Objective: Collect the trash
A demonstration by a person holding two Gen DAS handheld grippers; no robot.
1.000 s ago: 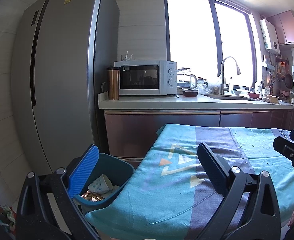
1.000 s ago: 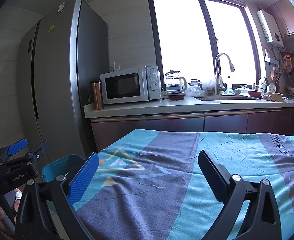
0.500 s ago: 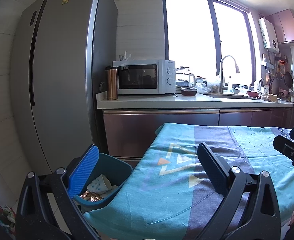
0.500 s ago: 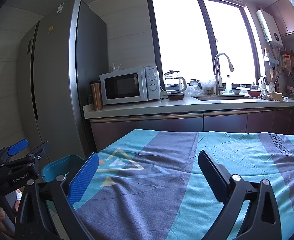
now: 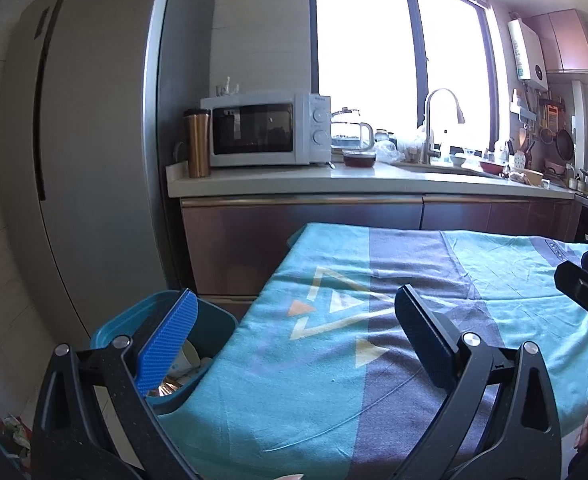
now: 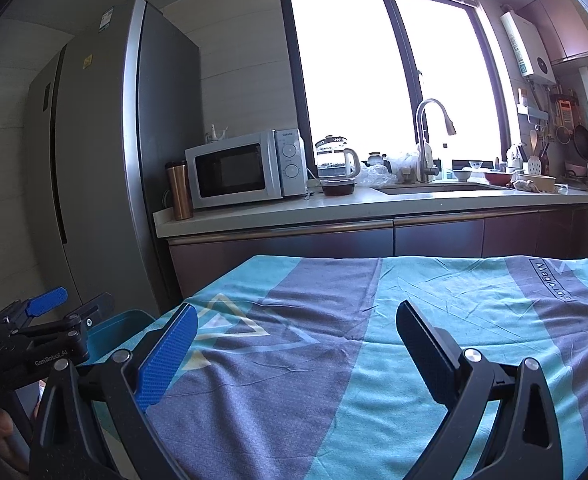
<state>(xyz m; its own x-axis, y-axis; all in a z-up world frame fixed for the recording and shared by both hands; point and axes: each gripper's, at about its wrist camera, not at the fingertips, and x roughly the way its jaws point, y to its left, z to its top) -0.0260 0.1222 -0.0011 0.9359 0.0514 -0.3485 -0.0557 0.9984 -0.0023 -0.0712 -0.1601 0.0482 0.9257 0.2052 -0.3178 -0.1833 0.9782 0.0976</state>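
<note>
Where the cloth-covered worktop (image 5: 373, 360) ends on its left side, a teal trash bin (image 5: 214, 320) stands on the floor just beside it, and inside you can make out a white paper cup (image 5: 188, 358) and a scrap of shiny copper-coloured wrapper (image 5: 166, 387). Your left gripper (image 5: 294, 336) hangs over that left edge, its jaws spread wide and holding nothing, the blue-padded finger above the bin's opening. Your right gripper (image 6: 294, 344) is farther along over the teal and purple cloth (image 6: 373, 340), jaws equally wide and holding nothing. From the right wrist view, the bin (image 6: 110, 336) shows only as a rim behind the left gripper (image 6: 50, 332). Beyond the worktop runs a kitchen counter (image 6: 373, 204) carrying a white microwave (image 6: 246, 168), a copper tumbler (image 6: 178, 190), a glass kettle (image 6: 333, 160) and a sink tap (image 6: 429, 136) before a bright window. A tall grey refrigerator (image 5: 94, 140) stands at the left.
</note>
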